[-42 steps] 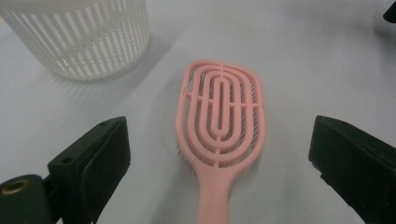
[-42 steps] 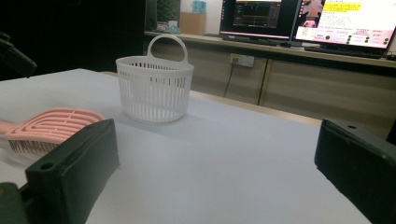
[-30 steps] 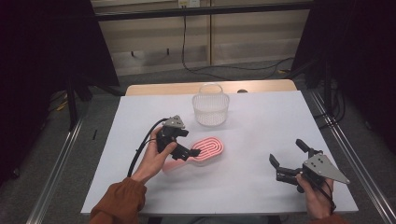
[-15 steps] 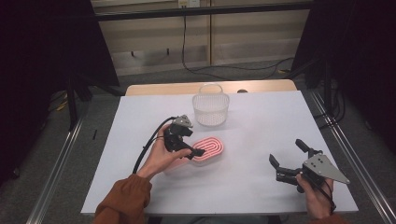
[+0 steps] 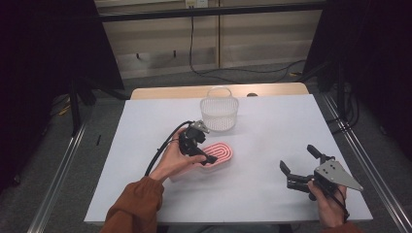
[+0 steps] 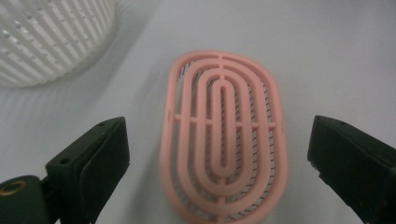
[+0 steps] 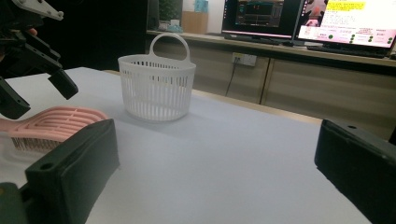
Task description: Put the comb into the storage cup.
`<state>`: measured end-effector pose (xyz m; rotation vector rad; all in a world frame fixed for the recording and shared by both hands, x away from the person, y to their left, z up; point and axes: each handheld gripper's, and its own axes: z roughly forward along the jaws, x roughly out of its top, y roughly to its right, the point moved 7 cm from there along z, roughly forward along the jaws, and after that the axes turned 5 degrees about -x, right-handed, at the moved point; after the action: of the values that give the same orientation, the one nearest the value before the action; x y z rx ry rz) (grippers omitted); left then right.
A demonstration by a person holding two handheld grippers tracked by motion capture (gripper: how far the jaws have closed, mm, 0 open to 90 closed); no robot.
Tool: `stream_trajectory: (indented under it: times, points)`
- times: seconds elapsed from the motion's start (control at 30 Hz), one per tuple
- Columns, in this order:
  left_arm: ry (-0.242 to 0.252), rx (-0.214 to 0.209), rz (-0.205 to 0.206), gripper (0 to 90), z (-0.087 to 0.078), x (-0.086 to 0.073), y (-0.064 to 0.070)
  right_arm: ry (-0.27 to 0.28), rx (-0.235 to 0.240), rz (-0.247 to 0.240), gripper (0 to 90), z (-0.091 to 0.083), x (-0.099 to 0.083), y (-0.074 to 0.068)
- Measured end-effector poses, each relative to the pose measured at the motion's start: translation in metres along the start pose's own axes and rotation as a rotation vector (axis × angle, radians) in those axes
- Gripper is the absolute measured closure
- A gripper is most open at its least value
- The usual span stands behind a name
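Observation:
A pink oval slotted brush [image 5: 219,153] lies flat on the white table [image 5: 277,126], just in front of a white ribbed basket [image 5: 219,114]. My left gripper [image 5: 203,153] hovers open over the brush's left end. In the left gripper view the brush [image 6: 223,140] lies lengthwise between the two spread jaws of that gripper [image 6: 219,135], and neither jaw touches it. My right gripper [image 5: 297,158] is open near the table's front right with nothing between its jaws. From the right gripper view [image 7: 215,140] I see the brush [image 7: 51,123], the basket [image 7: 156,88] and the left gripper [image 7: 39,95] above the brush.
The basket [image 6: 46,37] has a loop handle and stands upright behind the brush. Bare white tabletop stretches between the brush and the right gripper. Metal rails run along both sides of the table, and monitors glow on a bench beyond it.
My left gripper has travelled right and slightly forward, arriving over the pink brush with its jaws still spread. The right gripper, brush and basket have stayed put.

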<state>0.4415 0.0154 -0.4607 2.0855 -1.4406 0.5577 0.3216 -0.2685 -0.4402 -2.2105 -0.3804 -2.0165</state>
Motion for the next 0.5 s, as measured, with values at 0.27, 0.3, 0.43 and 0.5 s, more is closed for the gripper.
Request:
stream_trajectory:
  times: [0.27, 0.3, 0.43, 0.5]
  points:
    - [-0.057, 0.013, 0.005, 6.4, 0.004, -0.003, -0.002, -0.001, 0.002, 0.0, 0.0, 0.0, 0.0, 0.0]
    - [-0.068, 0.017, 0.01, 6.4, 0.005, -0.004, -0.002, -0.001, 0.002, 0.0, 0.0, 0.0, 0.0, 0.0]
    - [-0.098, 0.005, 0.014, 5.5, 0.009, -0.006, -0.001, -0.001, 0.002, -0.001, 0.0, 0.0, 0.0, 0.0]
    - [-0.109, -0.001, 0.015, 5.5, 0.012, -0.006, 0.0, -0.003, -0.001, 0.0, 0.0, 0.0, 0.0, 0.0]
